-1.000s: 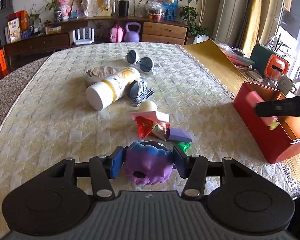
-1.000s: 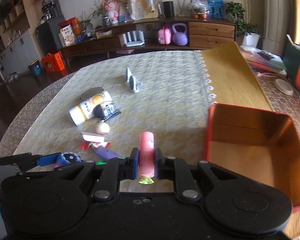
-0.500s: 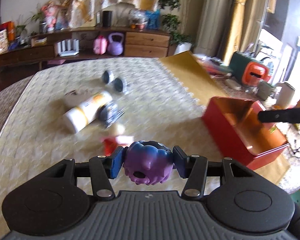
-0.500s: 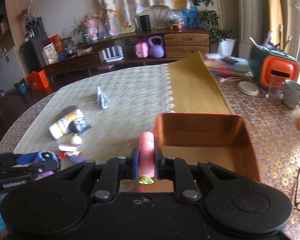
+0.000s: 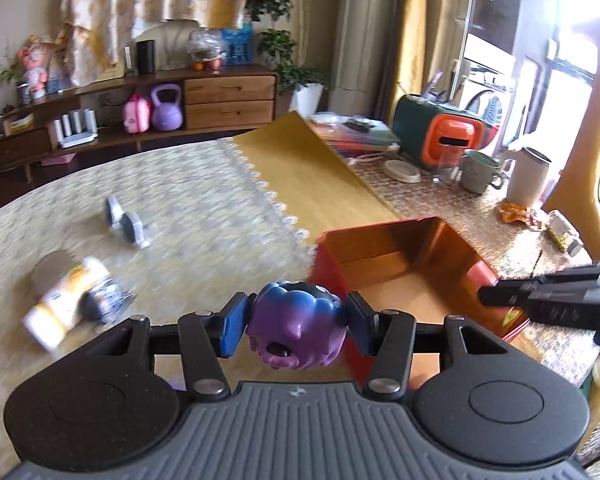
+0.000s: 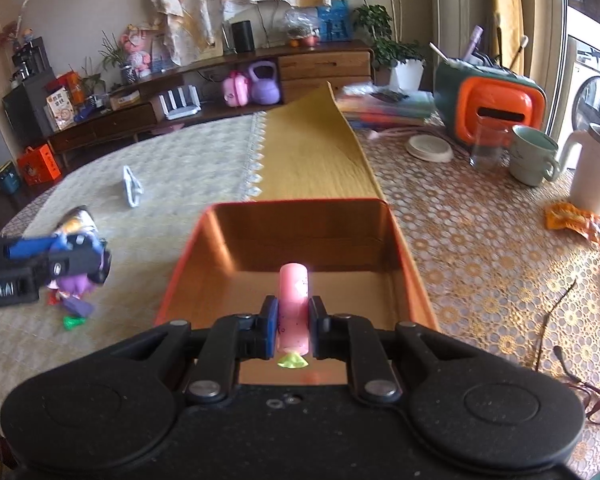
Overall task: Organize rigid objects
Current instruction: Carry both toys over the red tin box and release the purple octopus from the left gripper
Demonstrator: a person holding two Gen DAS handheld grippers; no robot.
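Note:
My left gripper [image 5: 296, 326] is shut on a purple and blue toy figure [image 5: 296, 320] and holds it above the table, just left of the red box [image 5: 400, 264]. My right gripper [image 6: 293, 328] is shut on a pink cylinder with a green tip [image 6: 294, 300] and holds it over the open red box [image 6: 296, 240]. The left gripper with the purple toy [image 6: 74, 282] also shows at the left of the right wrist view. The right gripper's finger [image 5: 540, 296] reaches in over the box's right side.
A white and yellow bottle [image 5: 66, 300], a dark small object [image 5: 100, 304] and white sunglasses [image 5: 126, 222] lie on the cream cloth. Small toy pieces [image 6: 74, 314] lie left of the box. Mugs [image 6: 534, 156], a white jug [image 6: 594, 168], an orange and green appliance [image 6: 496, 96] and glasses [image 6: 572, 376] stand right.
Both grippers have swung to the right with their objects. The right gripper now holds the pink cylinder over the box's inside. The left gripper has come up beside the box.

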